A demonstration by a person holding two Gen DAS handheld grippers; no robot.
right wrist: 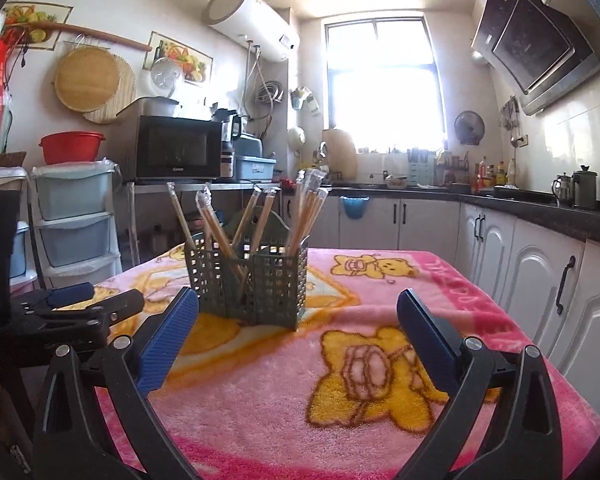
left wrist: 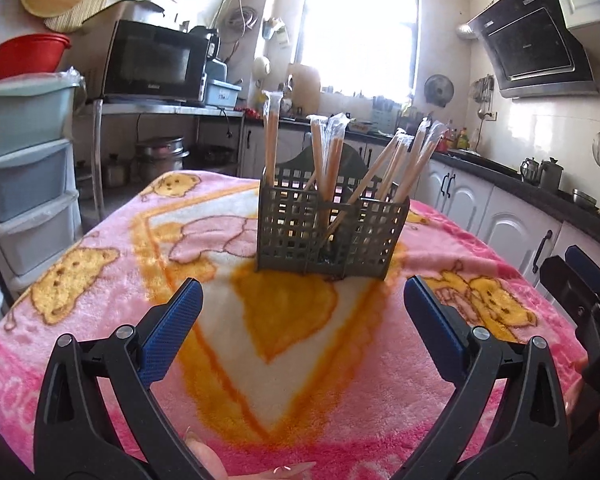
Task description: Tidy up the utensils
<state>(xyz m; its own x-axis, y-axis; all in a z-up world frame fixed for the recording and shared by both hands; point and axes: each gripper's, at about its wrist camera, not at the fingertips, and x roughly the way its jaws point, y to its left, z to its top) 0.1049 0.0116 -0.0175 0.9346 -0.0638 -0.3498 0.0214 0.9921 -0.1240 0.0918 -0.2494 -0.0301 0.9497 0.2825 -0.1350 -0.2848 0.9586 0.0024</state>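
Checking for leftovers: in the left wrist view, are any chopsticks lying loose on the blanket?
No: every wrapped chopstick stands in the grey basket, and the pink blanket around it shows none.

A sunlit home kitchen, window blazing at the far end.

Daylight floods through the tall window [right wrist: 384,80] and washes out the pale tiled walls. On the left a black microwave [right wrist: 178,148] sits on a metal-legged shelf, beside a stack of pale blue plastic drawers [right wrist: 74,216] topped by a red plastic tub [right wrist: 71,146]. Round bamboo boards [right wrist: 88,80] hang above. A white cylindrical water heater [right wrist: 252,20] is mounted high, a slanted black range hood [right wrist: 540,48] on the right over white cabinets [right wrist: 532,264] with a dark countertop.
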